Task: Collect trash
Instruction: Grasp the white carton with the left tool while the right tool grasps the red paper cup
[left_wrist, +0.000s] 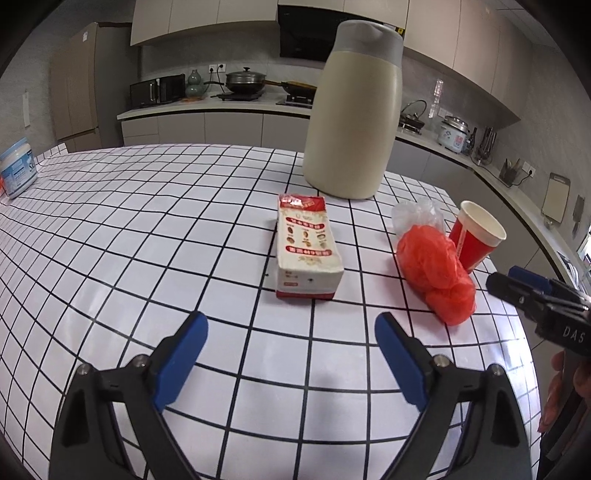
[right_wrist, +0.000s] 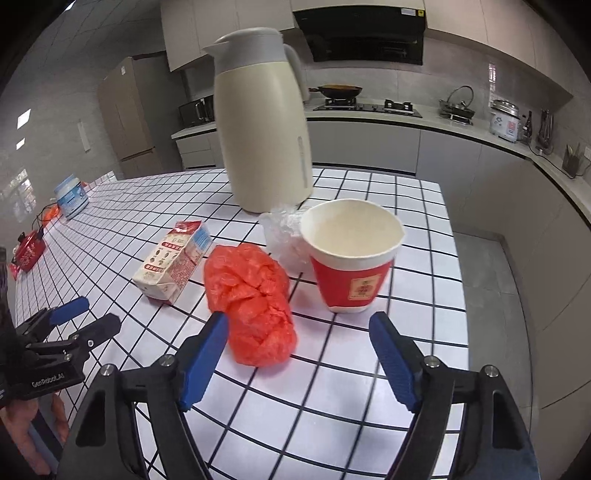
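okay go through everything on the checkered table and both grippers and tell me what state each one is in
Milk carton: lying on its side, untouched.
Red plastic bag: crumpled, resting on the table, not gripped.
Clear plastic bag: crumpled, between jug and cup.
Red paper cup: upright, looks empty.
Thermos jug: upright, lid on.
White tub: upright, lid on.
Left gripper: open, holding nothing.
Right gripper: open, red bag partly between its fingers.

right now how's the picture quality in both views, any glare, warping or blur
Left wrist view: strong fisheye bend in the checked tablecloth grid, dark vignette in the corners, soft ceiling glare on the cloth between the left tongs, milk carton sharp. Right wrist view: same warp, bright glare patch near the right tongs, thermos jug slightly soft, paper cup crisp.
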